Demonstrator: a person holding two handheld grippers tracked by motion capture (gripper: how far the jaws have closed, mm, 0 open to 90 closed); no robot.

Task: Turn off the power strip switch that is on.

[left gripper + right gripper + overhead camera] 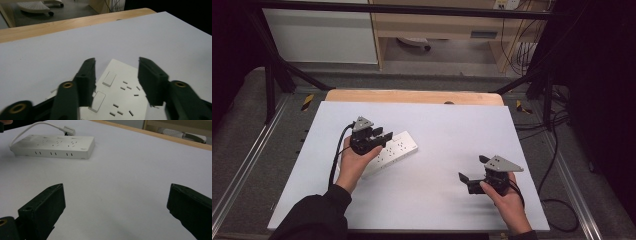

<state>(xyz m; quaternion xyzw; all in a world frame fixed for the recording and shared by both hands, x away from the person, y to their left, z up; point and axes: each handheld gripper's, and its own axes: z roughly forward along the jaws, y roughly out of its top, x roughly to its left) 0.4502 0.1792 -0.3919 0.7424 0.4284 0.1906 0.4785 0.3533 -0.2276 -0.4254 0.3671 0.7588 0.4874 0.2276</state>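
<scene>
White plastic, long and flat, the multi-socket power strip [393, 149] lies on the pale grey worktop [447, 125] left of centre, set at a slant, with its white cord [37, 126] looping off the end nearer the person's left hand. The left tongs [379, 138] hang directly over the strip: in the left gripper view [117, 82] the two black jaws stand apart with the strip's upper face between them, its rocker switches [109, 78] and socket slots plainly under the gap, and nothing is gripped. Whether the jaw tips touch the plastic or sit just above it cannot be told. The right tongs [472, 176] are well apart from the strip, low over bare worktop on the right side, spread wide and empty; the right gripper view [115, 202] looks across the open surface to the strip's long side, where more slots show. By my reading, the step in hand is the approach of the left tongs to the strip, either to press one of the switches or to clamp the body across its width. The next move likely calls for a short descent with the jaws kept square to the strip, then a steady closing, so the light casing does not skid on the smooth top.
</scene>
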